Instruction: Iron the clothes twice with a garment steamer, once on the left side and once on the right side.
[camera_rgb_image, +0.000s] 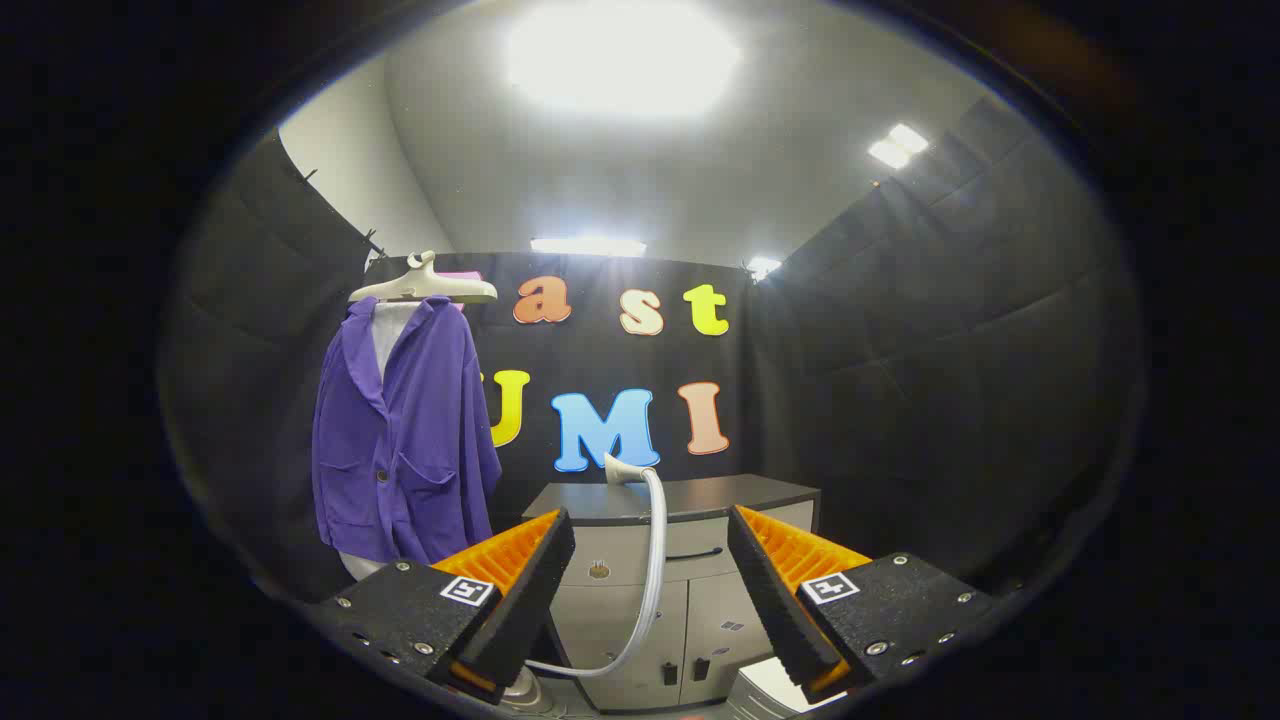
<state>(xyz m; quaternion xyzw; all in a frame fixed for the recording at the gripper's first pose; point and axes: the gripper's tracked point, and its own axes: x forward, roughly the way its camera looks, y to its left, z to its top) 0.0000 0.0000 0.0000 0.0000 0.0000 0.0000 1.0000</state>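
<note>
Ahead in the gripper view, the claw (650, 590) stands wide, its two ridged fingers (520, 570) spread well apart with nothing pressed between them. Through the gap between the fingers runs a pale grey flexible steamer hose (652, 560), which rises in a curve from low down near the left finger and climbs to a small flared white steamer head (622, 468). That head sits at the front edge of the dark top of a cabinet bench (740, 495), a low unit with a dark grey top and light grey doors and drawers beneath; a dark handle bar and small latches show on its front. At the foot of the hose, just beside the base of the left finger, a rounded silvery part (520, 690) of the steamer's body peeks out, too cut off to tell more. Beyond the left finger and to the left of the bench hangs the purple button-front jacket (400, 440), with a collar, patch pockets and a dark button at its middle. It hangs loose over a white inner garment or form (388, 330) that shows at the neck and below the hem. Its shoulders rest on a cream-coloured plastic hanger (425, 288) with a hook on top. The jacket is well apart from the claw and from the steamer head. Black padded cloth walls (900, 380) close in the booth, and bright ceiling lights (620, 55) glare overhead.
</note>
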